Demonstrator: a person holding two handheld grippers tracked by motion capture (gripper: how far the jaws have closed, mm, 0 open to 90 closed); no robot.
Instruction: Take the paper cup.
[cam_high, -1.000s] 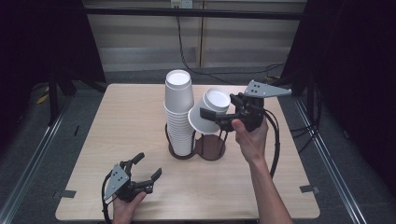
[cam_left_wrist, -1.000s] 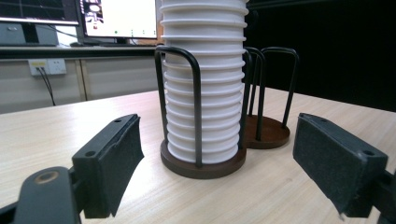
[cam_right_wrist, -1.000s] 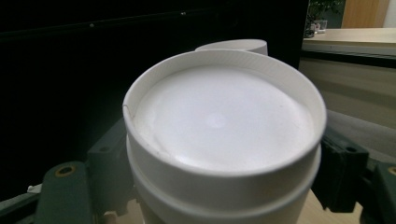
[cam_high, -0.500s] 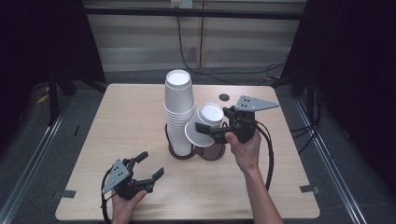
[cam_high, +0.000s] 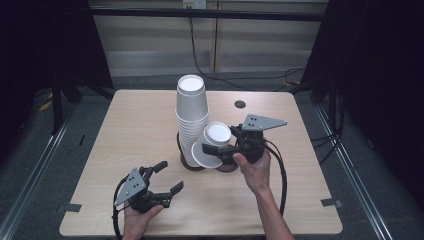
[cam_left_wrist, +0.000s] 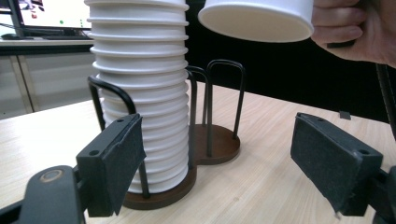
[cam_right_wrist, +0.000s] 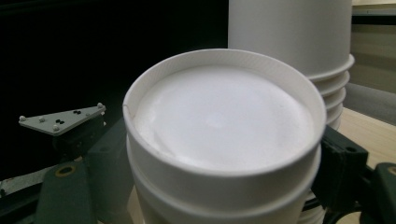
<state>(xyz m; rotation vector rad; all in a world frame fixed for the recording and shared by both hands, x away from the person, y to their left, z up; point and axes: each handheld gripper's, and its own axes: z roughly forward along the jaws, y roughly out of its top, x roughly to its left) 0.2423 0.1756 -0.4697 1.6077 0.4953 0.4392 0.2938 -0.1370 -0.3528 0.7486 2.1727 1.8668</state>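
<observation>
Two grippers work at a wooden table (cam_high: 125, 125), each held in a person's hand. Mid-table stands a dark twin cup holder (cam_left_wrist: 205, 144) with wire loops. Its left ring carries a tall stack of white paper cups (cam_high: 191, 117), upside down.

Just right of that stack, the right gripper (cam_high: 220, 150) has its jaws clamped on a small nested pair of cups (cam_high: 212, 145), tilted, bottoms up, hanging above the holder's empty right ring. By the look of it, the step in hand is setting these cups into that ring; the next move calls for levelling them and lowering them between the wire loops without knocking the tall stack.

Nearer the person than the holder, the left gripper (cam_high: 162, 180) rests low over the table, jaws spread wide, holding nothing.

The left gripper view shows the empty ring and the loops from the side. The right gripper view shows the held cups' closed bottom (cam_right_wrist: 219, 116) up close, with a second rim beneath.
</observation>
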